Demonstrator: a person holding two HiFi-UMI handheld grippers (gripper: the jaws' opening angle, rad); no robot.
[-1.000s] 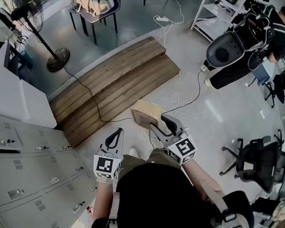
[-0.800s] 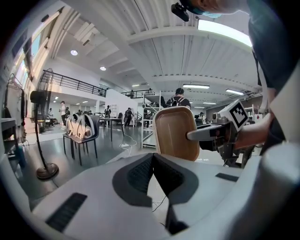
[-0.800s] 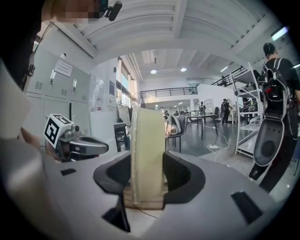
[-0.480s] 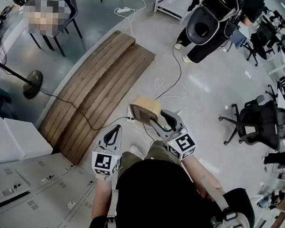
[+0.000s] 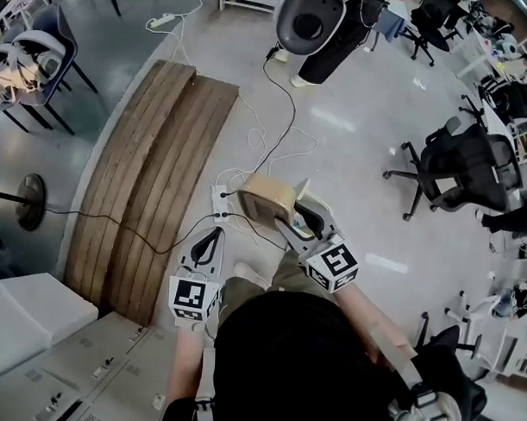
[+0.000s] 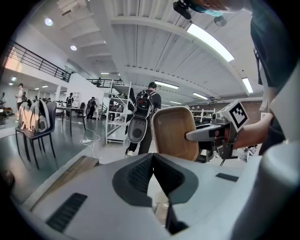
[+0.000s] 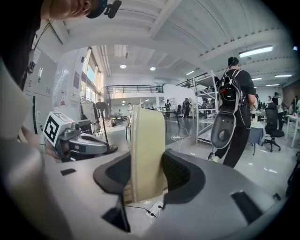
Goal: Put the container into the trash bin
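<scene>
A tan, shallow container (image 5: pixel 266 199) hangs over the floor in front of me, standing on edge with my right gripper (image 5: pixel 286 218) shut on it. In the right gripper view its pale rim (image 7: pixel 147 150) stands upright between the two dark pads of the right gripper (image 7: pixel 147 174). The left gripper view shows the container's brown hollow side (image 6: pixel 174 133) with the right gripper's fingers (image 6: pixel 206 134) across it. My left gripper (image 5: pixel 211 241) is lower left of the container and apart from it. The left gripper (image 6: pixel 153 158) has its jaws together with nothing between them.
A wooden plank ramp (image 5: pixel 153 154) lies on the floor at left, with a power strip (image 5: pixel 219 204) and cables beside it. A person with a backpack (image 5: pixel 317 26) stands ahead. Office chairs (image 5: pixel 459 169) are at right, grey lockers (image 5: pixel 77 371) at lower left, a fan base (image 5: pixel 29 201) at far left.
The head view has swung round: the ramp has slid to the left and the backpack wearer toward the top centre. Both grippers kept their places before my body, the container still held.
</scene>
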